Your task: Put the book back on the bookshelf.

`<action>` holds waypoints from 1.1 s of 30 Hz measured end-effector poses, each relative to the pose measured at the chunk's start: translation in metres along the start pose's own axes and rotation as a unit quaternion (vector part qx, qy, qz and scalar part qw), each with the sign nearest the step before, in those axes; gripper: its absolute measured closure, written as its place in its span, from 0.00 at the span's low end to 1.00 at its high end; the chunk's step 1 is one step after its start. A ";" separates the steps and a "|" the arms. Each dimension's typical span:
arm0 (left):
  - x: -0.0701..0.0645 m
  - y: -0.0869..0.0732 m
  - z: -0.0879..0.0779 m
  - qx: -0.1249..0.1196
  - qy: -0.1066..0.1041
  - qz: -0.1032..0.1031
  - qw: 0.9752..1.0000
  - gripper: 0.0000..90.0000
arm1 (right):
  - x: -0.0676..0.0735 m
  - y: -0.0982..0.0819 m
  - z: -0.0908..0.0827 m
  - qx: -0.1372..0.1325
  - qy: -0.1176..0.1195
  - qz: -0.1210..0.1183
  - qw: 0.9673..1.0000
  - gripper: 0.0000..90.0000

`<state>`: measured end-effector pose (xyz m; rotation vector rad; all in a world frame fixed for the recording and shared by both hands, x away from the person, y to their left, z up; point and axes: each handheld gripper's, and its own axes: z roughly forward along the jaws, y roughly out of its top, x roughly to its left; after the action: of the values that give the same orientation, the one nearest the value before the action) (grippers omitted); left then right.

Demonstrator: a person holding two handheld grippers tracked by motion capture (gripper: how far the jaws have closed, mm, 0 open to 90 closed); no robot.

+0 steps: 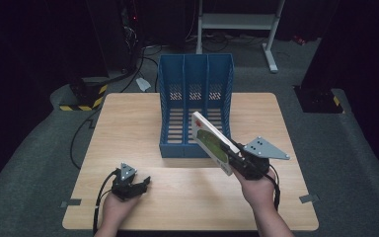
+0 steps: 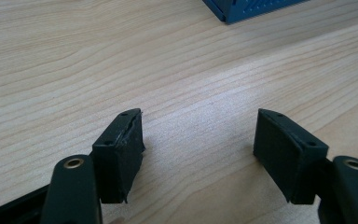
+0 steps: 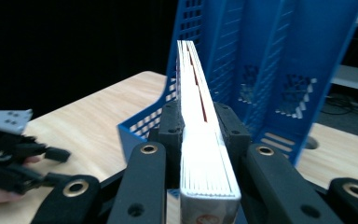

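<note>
The right gripper (image 1: 233, 154) is clamped on a thin book (image 1: 210, 142) — in the right gripper view its two black jaws press flat against the book's (image 3: 204, 154) covers from either side, with the white page edges running up between them and away from the camera. In the high view the book is lifted clear of the table (image 1: 128, 123), tilted, its green-and-white cover facing up and left, and its far corner sits just in front of the right-hand compartment of the blue file rack (image 1: 196, 106). The right hand (image 1: 257, 190) grips the tool from below, near the table's front right part.

The rack stands upright at the middle of the table with three open-fronted compartments; from the right gripper view its (image 3: 279, 70) slotted blue walls rise close behind the book, slightly to the right of it.

The left gripper (image 1: 137, 186) rests low at the front left of the table, held by the left hand (image 1: 113, 210). Its jaws stand apart with nothing between them — the left gripper view shows bare wood grain (image 2: 177, 70) in the gap, and a corner of the blue rack (image 2: 242, 9) at the top edge. The left gripper also appears at the left edge of the right gripper view (image 3: 37, 165), well apart from the book.
</note>
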<state>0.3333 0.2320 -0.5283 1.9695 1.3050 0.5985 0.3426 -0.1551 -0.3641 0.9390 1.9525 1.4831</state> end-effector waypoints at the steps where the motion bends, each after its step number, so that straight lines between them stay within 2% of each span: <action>1: 0.000 0.000 0.000 0.000 0.000 0.000 1.000 0.37 | -0.002 0.001 0.000 -0.001 -0.003 0.001 1.000 0.84; 7: 0.000 0.000 0.000 0.000 0.000 0.000 1.000 0.37 | -0.018 0.011 0.003 -0.006 -0.031 0.013 0.999 0.84; 14: 0.000 0.000 0.000 0.000 0.000 0.000 1.000 0.36 | -0.031 0.019 0.013 -0.003 -0.067 0.015 0.998 0.84; 24: 0.000 0.000 0.000 0.000 0.000 0.001 1.000 0.36 | -0.045 0.022 0.028 0.005 -0.099 0.028 0.995 0.84; 30: 0.000 0.000 0.000 0.000 0.000 0.001 1.000 0.36 | -0.051 0.024 0.045 0.017 -0.116 0.030 0.993 0.84; 33: 0.000 0.000 0.000 0.000 0.000 0.001 1.000 0.36 | -0.054 0.026 0.055 0.025 -0.121 0.040 0.992 0.84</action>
<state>0.3333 0.2319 -0.5282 1.9714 1.3034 0.5984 0.4232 -0.1599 -0.3550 1.1724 1.8031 1.2992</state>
